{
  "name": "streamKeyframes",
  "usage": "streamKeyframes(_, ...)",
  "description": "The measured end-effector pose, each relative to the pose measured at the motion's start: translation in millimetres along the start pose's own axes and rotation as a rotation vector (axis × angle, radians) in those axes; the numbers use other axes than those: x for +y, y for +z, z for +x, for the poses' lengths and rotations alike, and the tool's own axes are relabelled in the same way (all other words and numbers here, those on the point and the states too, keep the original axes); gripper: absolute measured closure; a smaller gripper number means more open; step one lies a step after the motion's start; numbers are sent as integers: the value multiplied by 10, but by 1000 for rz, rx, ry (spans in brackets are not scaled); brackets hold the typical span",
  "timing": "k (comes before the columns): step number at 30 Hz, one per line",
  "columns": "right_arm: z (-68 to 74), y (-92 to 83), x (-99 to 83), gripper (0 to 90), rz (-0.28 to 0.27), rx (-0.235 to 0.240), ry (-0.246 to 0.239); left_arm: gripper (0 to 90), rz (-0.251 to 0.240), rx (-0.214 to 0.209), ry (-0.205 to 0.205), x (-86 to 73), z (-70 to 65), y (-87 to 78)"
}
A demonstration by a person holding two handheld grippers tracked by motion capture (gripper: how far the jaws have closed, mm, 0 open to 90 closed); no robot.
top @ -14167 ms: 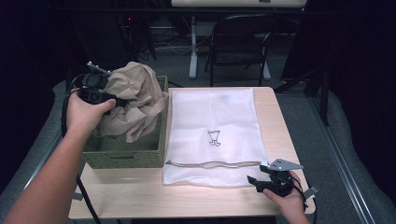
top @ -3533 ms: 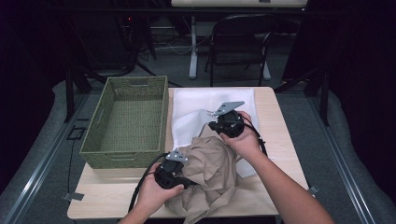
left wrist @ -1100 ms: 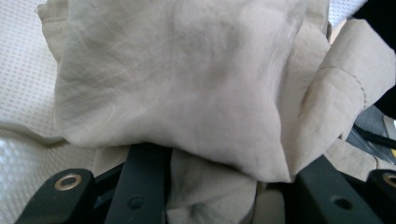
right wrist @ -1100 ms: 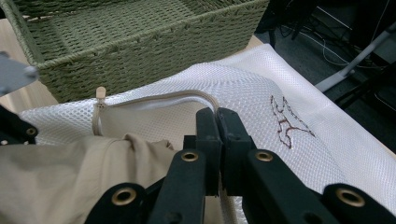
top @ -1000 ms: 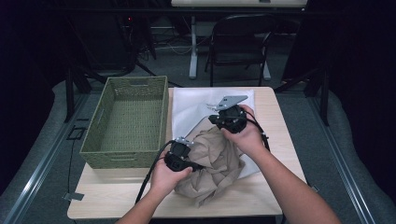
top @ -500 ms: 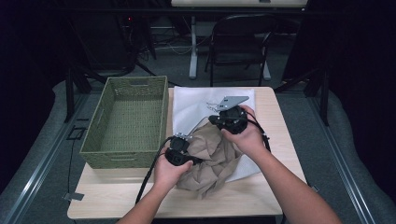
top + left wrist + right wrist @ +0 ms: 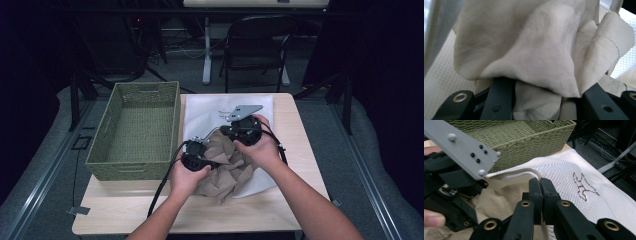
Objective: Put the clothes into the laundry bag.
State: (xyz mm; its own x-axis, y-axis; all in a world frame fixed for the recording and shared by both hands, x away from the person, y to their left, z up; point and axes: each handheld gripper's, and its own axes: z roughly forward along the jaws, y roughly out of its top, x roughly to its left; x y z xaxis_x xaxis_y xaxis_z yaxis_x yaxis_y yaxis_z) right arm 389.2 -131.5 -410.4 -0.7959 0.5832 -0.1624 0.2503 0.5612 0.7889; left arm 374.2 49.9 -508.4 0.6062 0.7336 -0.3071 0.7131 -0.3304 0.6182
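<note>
Both my grippers grip fabric

My left gripper (image 7: pixel 537 100) clamps bunched tan cloth (image 7: pixel 529 47); my right gripper (image 7: pixel 540 186), jaws together, pinches the mesh bag (image 7: pixel 564 172), whose stitched emblem (image 7: pixel 584 186) I cannot read.

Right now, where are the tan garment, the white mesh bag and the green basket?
tan garment (image 7: pixel 227 167), high view, crumpled middle between the hands.
white mesh bag (image 7: pixel 564 173), right gripper view, mesh near the open edge.
green basket (image 7: pixel 132 171), high view, near wall.

We count one green basket (image 7: pixel 134 131), one tan cloth (image 7: pixel 226 167), one white mesh bag (image 7: pixel 210 111), and one wooden table (image 7: pixel 300 145). We see two grippers, a left gripper (image 7: pixel 200 159) and a right gripper (image 7: pixel 239 131). One chair (image 7: pixel 256 47) stands behind.
</note>
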Motion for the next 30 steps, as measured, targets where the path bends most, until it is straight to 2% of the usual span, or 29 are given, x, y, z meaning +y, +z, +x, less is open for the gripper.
streamKeyframes(4, 1, 8, -18, 881, 0, 1, 5, 656, -11, 18, 9, 24, -10, 47)
streamKeyframes(10, -6, 3, -29, 881, -3, 2, 8, 652, -53, 51, 10, 28, -1, 116)
streamKeyframes(13, 0, 4, -30, 881, -5, 3, 8, 650, -81, 72, 9, 10, 4, 166)
streamKeyframes(15, 4, 6, -32, 881, -4, 5, 10, 647, -91, 79, 10, -6, 10, 205)
streamKeyframes(16, 6, 9, -35, 881, -3, 7, 12, 644, -81, 82, 19, -10, 19, 206)
streamKeyframes(18, 9, 17, -40, 881, -3, 6, 12, 633, -99, 88, 13, -31, 25, 241)
streamKeyframes(21, 11, 24, -45, 881, 3, 8, 8, 600, -98, 86, 21, -37, 36, 261)
streamKeyframes(26, 2, 47, -60, 881, 3, 8, 13, 484, -116, 82, 28, -27, 36, 239)
streamKeyframes(27, -1, 51, -66, 881, 5, 4, 15, 467, -142, 85, 19, -33, 18, 242)
streamKeyframes(30, -11, 67, -87, 881, 6, 1, 12, 438, -143, 82, 53, -31, 8, 187)
